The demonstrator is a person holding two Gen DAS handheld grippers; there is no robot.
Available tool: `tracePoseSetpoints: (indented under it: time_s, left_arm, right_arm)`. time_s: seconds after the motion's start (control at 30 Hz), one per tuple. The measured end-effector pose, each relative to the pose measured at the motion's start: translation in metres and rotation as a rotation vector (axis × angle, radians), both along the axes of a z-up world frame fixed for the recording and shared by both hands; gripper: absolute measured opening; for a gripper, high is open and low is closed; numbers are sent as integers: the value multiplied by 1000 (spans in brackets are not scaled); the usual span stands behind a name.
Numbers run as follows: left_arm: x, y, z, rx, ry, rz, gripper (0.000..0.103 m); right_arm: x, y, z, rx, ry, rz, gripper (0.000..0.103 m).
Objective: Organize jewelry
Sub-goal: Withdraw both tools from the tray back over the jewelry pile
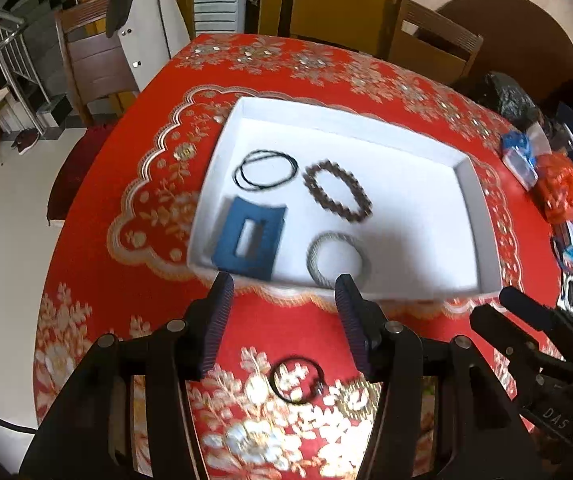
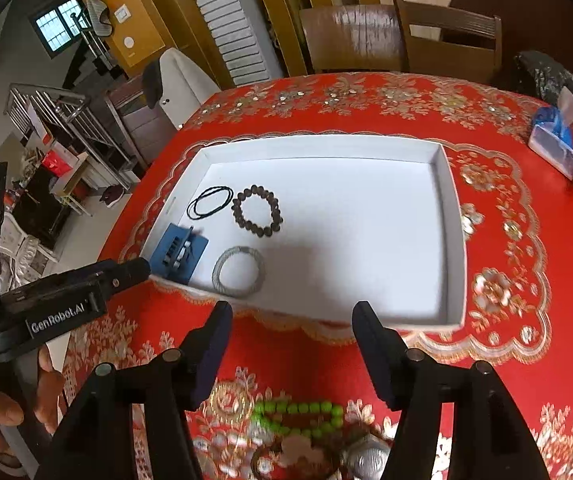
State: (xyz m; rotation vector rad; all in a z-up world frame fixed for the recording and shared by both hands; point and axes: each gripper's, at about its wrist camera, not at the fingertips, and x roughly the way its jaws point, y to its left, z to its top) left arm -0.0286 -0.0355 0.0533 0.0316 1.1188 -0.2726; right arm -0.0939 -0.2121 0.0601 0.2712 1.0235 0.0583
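A white tray [image 1: 482,240] [image 2: 452,216] lies on the red tablecloth. It holds thin black cord loops [image 1: 264,170] [image 2: 209,202], a dark beaded bracelet [image 1: 336,190] [image 2: 257,211], a grey woven bracelet [image 1: 336,260] [image 2: 239,270] and a blue card [image 1: 248,238] [image 2: 178,254]. My left gripper [image 1: 284,292] is open and empty above a black ring [image 1: 296,380] lying on the cloth. My right gripper [image 2: 292,316] is open and empty above a green beaded bracelet [image 2: 298,416]. More jewelry [image 2: 298,460] lies below it, blurred.
Wooden chairs [image 2: 446,36] stand behind the table, one with a white coat [image 1: 150,28]. Bags and packets [image 1: 558,184] clutter the table's right side, including a blue-white packet [image 2: 554,140]. The right gripper [image 1: 534,328] shows in the left view; the left gripper [image 2: 66,300] in the right.
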Motion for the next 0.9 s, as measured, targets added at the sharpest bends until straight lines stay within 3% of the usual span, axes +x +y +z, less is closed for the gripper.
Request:
tracePoseSetpoints:
  time_s: [0.57, 0.9]
  left_arm:
    - [-90, -19, 11, 31, -41, -27, 53]
    - [-131, -33, 5, 47, -37, -50, 53]
  right_arm:
    - [-97, -26, 8, -46, -2, -23, 60]
    - [-146, -36, -6, -65, 29, -18, 60]
